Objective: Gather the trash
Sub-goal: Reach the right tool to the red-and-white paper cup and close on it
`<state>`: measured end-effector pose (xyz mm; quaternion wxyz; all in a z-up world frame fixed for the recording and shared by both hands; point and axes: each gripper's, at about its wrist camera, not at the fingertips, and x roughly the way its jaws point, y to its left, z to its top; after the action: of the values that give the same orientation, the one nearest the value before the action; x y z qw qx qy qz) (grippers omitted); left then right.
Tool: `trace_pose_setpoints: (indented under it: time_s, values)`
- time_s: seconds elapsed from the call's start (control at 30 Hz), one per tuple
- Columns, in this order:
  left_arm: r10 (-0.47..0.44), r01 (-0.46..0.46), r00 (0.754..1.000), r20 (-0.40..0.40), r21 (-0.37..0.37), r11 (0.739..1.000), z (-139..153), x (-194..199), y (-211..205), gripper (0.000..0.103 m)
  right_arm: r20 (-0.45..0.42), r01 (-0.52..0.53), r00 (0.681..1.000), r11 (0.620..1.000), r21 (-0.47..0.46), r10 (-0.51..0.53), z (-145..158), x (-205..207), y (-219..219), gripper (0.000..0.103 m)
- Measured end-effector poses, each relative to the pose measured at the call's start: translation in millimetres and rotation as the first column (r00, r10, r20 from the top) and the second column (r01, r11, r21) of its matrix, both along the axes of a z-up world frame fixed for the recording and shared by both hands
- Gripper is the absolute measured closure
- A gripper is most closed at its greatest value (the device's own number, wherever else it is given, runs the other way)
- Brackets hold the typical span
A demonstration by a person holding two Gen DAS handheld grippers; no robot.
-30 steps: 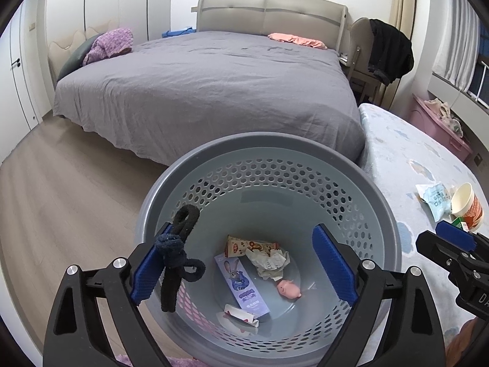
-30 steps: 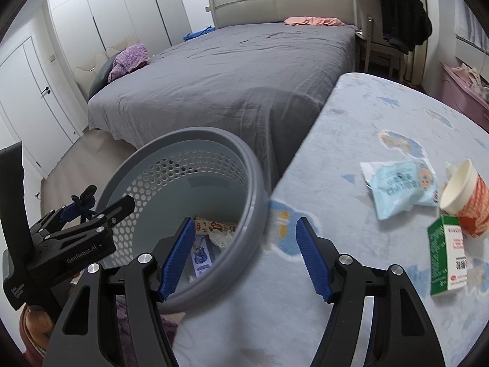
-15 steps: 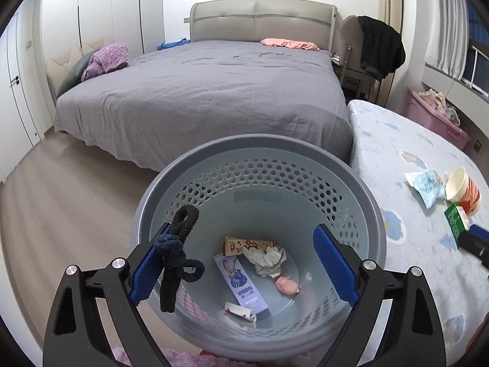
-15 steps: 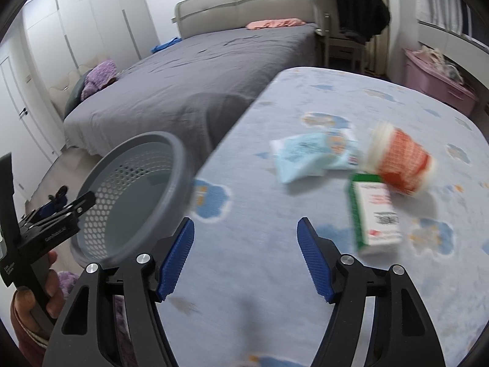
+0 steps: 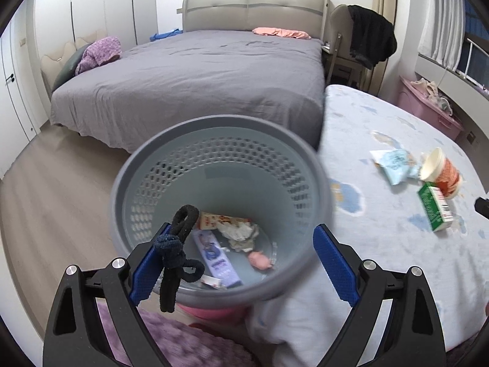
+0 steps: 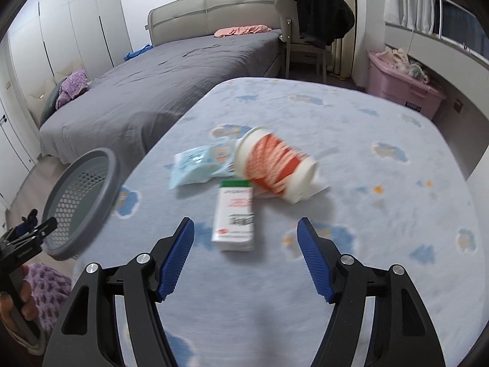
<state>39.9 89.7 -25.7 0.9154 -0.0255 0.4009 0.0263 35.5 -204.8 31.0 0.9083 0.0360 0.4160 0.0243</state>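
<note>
Trash inside the basket shows only past the left, wide-apart hand-held gripper.

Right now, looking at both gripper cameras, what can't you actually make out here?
- Print on the green and white carton: motion blur, right wrist view.
- Right gripper in the left wrist view: cut off by the picture edge, only a black tip shows.
- Lower trash in the grey basket: partly hidden by its near rim, left wrist view.
- Left gripper jaws: too small and edge-on, right wrist view.
</note>
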Motion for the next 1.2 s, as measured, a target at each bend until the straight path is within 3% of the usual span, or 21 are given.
trace_pose_setpoints:
  time_s: [0.4, 0.87, 1.2]
  values:
    - [-0.078, 0.077, 0.997, 0.014, 0.010, 0.997, 26, 5, -82, 0.013, 0.008, -0.122, 0.992, 0.991, -0.048, 0.123, 5, 52, -25, 0.033]
    - [-0.121, 0.122, 0.992, -0.030, 0.046, 0.991, 14, 23, -122, 0.011, -0.061, -0.220, 0.975, 0.972, -0.077, 0.215, -22, 95, -25, 0.031]
    - [-0.132, 0.134, 0.990, -0.048, 0.048, 0.990, 6, 25, -132, 0.011, -0.103, -0.237, 0.968, 0.968, -0.084, 0.228, -37, 113, -25, 0.031]
